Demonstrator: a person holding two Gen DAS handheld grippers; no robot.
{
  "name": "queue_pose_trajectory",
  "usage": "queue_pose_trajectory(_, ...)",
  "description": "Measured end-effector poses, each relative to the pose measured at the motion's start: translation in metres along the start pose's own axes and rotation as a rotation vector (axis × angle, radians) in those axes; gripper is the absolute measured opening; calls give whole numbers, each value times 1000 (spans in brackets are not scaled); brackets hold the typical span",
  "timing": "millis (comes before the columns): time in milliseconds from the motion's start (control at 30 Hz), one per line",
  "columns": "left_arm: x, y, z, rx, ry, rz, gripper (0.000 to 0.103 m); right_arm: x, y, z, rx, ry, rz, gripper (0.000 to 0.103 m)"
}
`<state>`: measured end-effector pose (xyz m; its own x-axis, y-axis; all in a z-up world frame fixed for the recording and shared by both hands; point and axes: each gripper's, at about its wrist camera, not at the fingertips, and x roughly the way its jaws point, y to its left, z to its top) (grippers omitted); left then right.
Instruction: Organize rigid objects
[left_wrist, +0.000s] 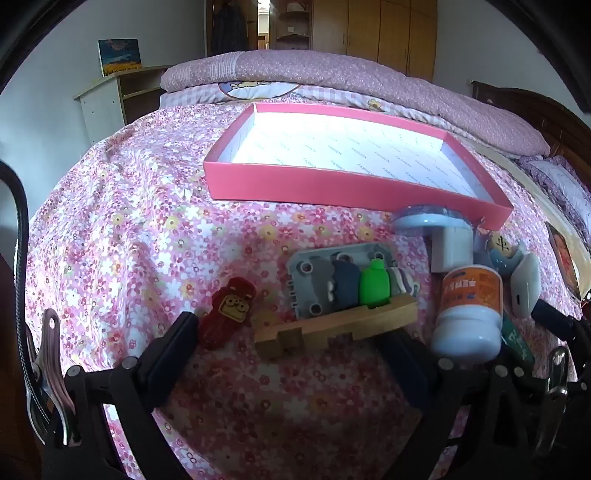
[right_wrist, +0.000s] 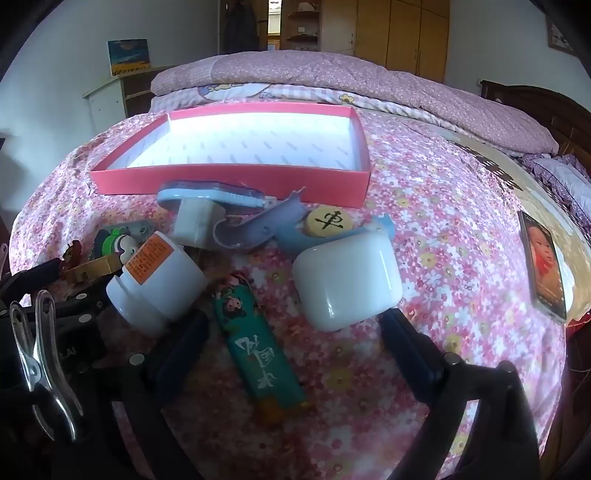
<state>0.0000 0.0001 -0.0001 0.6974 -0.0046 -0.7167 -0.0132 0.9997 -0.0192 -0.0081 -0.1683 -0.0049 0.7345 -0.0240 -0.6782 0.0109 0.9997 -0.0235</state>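
Note:
A shallow pink tray (left_wrist: 332, 184) (right_wrist: 229, 181) lies empty on the flowered bedspread. Before it is a cluster of small items. My left gripper (left_wrist: 291, 350) is open, its fingers either side of a wooden block (left_wrist: 332, 325); a red toy figure (left_wrist: 229, 314) sits by the left finger and a grey plate with green and dark figures (left_wrist: 340, 280) lies behind. My right gripper (right_wrist: 293, 350) is open around a teal lighter (right_wrist: 255, 350), untouched. A white bottle with orange label (right_wrist: 159, 280) (left_wrist: 469, 314) and a white case (right_wrist: 347, 280) flank it.
A blue-and-white plug light (right_wrist: 207, 206), a purple curved clip (right_wrist: 255, 229) and a round wooden chess piece (right_wrist: 328, 221) lie near the tray's front wall. A phone (right_wrist: 545, 266) rests at the right. A folded quilt (left_wrist: 332, 70) lies behind the tray.

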Motion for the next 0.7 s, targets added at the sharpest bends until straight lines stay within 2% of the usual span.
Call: queue_pose_trajectory(700, 2, -1, -1, 4, 1, 1, 99, 4, -1, 2, -1, 14, -3, 101)
